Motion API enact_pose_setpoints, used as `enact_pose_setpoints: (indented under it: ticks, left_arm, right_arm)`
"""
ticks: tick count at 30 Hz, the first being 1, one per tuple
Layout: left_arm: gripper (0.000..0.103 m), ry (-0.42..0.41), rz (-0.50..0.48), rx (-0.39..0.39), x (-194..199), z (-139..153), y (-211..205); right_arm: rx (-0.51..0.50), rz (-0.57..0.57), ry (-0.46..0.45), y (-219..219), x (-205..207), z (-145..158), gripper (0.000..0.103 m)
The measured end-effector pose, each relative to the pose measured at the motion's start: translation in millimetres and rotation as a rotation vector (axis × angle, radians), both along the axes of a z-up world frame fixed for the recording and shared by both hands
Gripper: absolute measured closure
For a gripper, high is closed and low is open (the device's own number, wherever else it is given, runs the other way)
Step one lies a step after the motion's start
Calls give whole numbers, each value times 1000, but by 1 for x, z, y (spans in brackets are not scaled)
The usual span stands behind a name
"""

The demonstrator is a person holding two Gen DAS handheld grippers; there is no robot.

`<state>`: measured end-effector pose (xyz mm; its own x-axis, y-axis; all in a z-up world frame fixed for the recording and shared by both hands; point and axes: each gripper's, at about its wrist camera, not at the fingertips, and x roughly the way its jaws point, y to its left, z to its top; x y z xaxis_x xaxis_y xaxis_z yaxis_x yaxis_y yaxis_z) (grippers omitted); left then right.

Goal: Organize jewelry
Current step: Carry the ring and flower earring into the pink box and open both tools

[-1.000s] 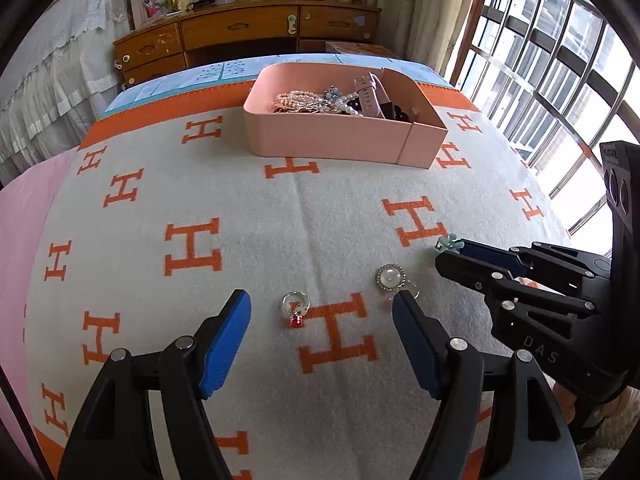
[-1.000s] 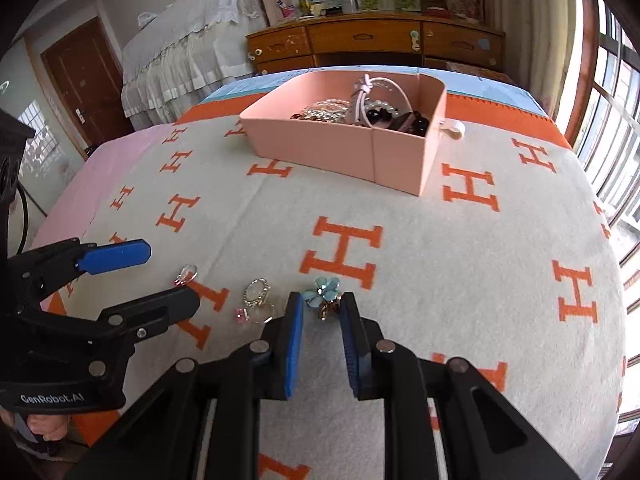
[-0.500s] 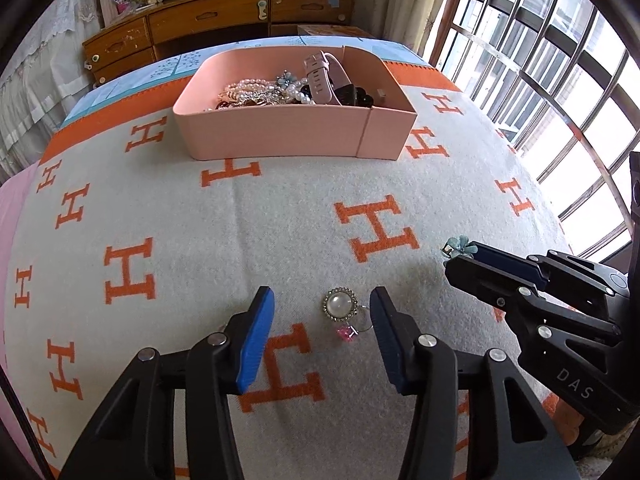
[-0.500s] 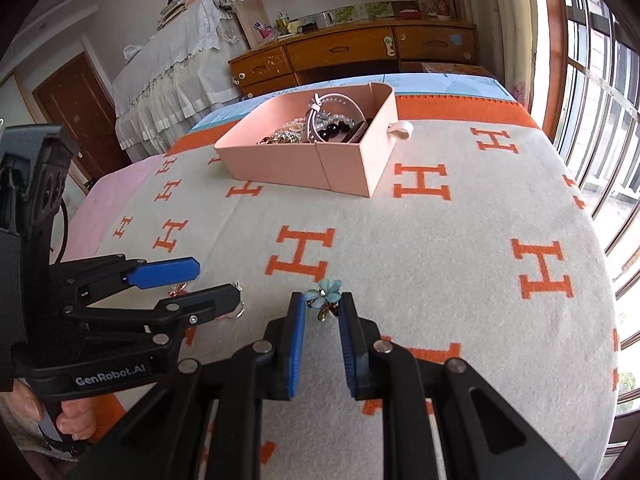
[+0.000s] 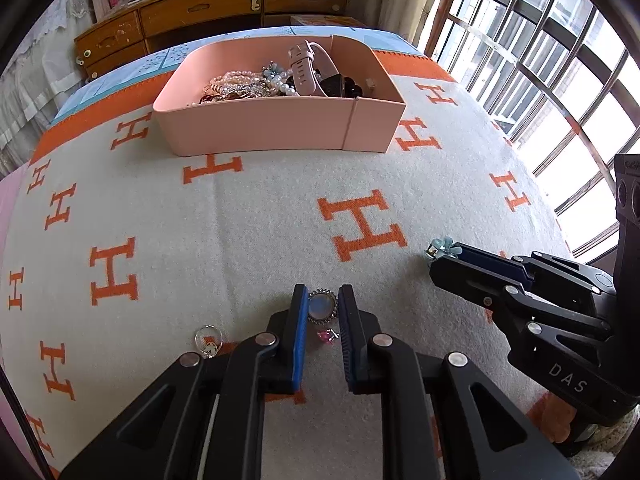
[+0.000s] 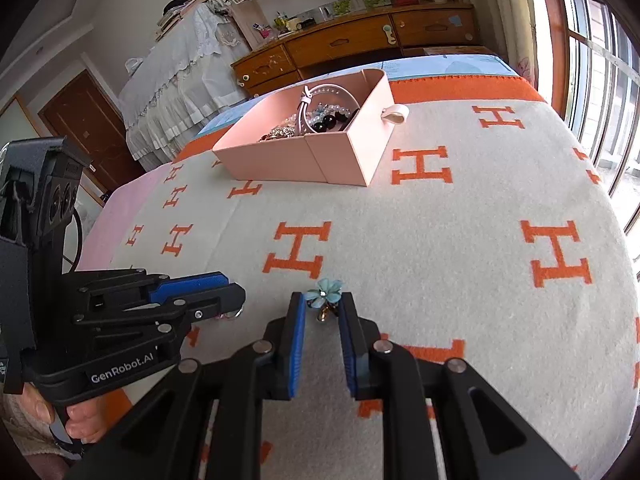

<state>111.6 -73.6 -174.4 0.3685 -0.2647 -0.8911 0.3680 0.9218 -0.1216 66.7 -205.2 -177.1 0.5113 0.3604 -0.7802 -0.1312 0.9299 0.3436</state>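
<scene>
The left claw (image 5: 323,300) is closing its jaws around a round white-stone brooch (image 5: 322,307) with a sparkly rim; the blue pads (image 5: 301,336) sit against both sides of the brooch, which lies on the blanket (image 5: 240,232) with a small pink charm (image 5: 327,336) just below it, between the fingers. From the right wrist view the left claw (image 6: 236,294) shows side-on, its fingers nearly together, with a bit of the brooch peeking from under the tip.

The right claw (image 6: 323,300) is clenched on a pale blue flower piece (image 6: 326,291), whose petals stick out above the fingertips and whose small gold part hangs between the pads. In the left wrist view the same flower (image 5: 440,247) shows at the tip of the right claw (image 5: 442,258), above the blanket and well to the right of the brooch.

A small ring (image 5: 209,340) with a clear loop rests on the blanket just left of the left claw, apart from it.

Across the grey blanket with its orange H pattern stands a pink box (image 5: 280,128), open on top, well apart from both claws. It holds a heap of pearl strands (image 5: 244,80), sparkly pieces, dark beads (image 6: 326,122) and a pink watch strap (image 5: 306,68) that rises above the rim. A white loop (image 6: 394,113) lies against the box's outer right side.

A person's fingers (image 6: 80,426) wrap the handle of the left claw at the lower left of the right wrist view.
</scene>
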Motion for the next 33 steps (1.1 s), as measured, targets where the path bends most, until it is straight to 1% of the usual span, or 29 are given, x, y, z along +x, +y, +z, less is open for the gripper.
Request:
enact_pose_setpoints:
  ticks: [5, 10, 14, 17, 21, 24, 26, 29, 33]
  left_arm:
    - [91, -4, 29, -31, 0, 9, 10]
    - [91, -34, 49, -79, -4, 34, 24]
    - [91, -55, 56, -109, 1, 60, 36]
    - [91, -90, 54, -113, 14, 84, 41]
    - [91, -144, 59, -97, 37, 115, 41]
    - [91, -178, 72, -85, 64, 132, 38]
    - [91, -179, 79, -90, 83, 140, 36]
    - [91, -174, 92, -96, 112, 144, 33]
    - [91, -156, 108, -77, 145, 134, 26]
  right_arm:
    - [-9, -6, -9, 1, -1, 2, 86]
    - [-29, -4, -39, 7, -5, 12, 86]
    - [-21, 2, -77, 10, -6, 32, 86]
    - [4, 14, -98, 10, 2, 53, 86]
    - [21, 20, -133, 10, 27, 90, 86]
    - [25, 1, -166, 7, 51, 119, 86]
    - [25, -19, -173, 4, 73, 132, 86]
    - [26, -50, -145, 1, 106, 134, 86]
    - [2, -95, -78, -2, 144, 113, 86]
